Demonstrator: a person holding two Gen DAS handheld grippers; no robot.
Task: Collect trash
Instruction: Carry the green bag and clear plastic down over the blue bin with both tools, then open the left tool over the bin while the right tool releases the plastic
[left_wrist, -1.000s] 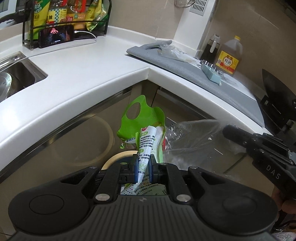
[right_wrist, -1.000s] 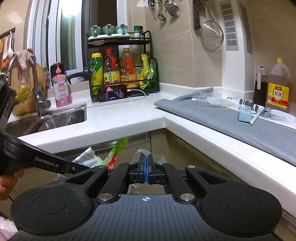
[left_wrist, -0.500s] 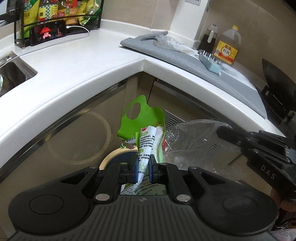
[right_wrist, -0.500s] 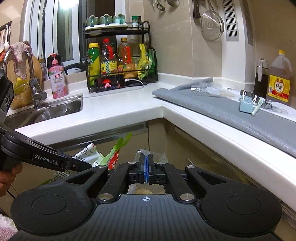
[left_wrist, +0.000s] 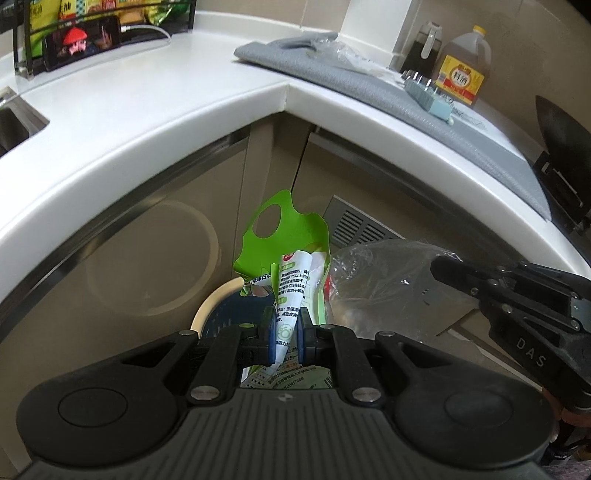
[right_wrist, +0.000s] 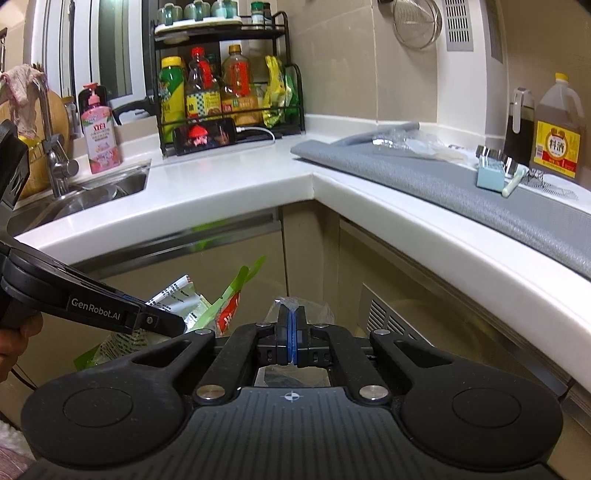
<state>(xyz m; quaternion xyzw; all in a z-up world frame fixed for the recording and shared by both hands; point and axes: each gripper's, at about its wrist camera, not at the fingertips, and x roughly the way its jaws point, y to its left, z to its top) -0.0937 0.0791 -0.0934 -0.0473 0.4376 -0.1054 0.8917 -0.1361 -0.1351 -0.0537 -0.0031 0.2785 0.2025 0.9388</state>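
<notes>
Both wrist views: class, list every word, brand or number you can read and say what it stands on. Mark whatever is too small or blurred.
"GenRobot.AI": side of the left gripper.
"DAS": side of the right gripper.
"料酒": yellow label of the cooking wine jug.
Green and white wrapper in the left gripper: Chinese print and a barcode number, too small to read.
Pink soap bottle and rack bottles: labels blurred.

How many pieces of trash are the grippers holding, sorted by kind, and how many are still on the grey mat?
Green and white printed packaging: 1, clamped in the left gripper (packaging)
Clear plastic bag: 1, pinched in the right gripper (bag)
Crumpled clear plastic on the grey mat: 1
Total: 3
</notes>
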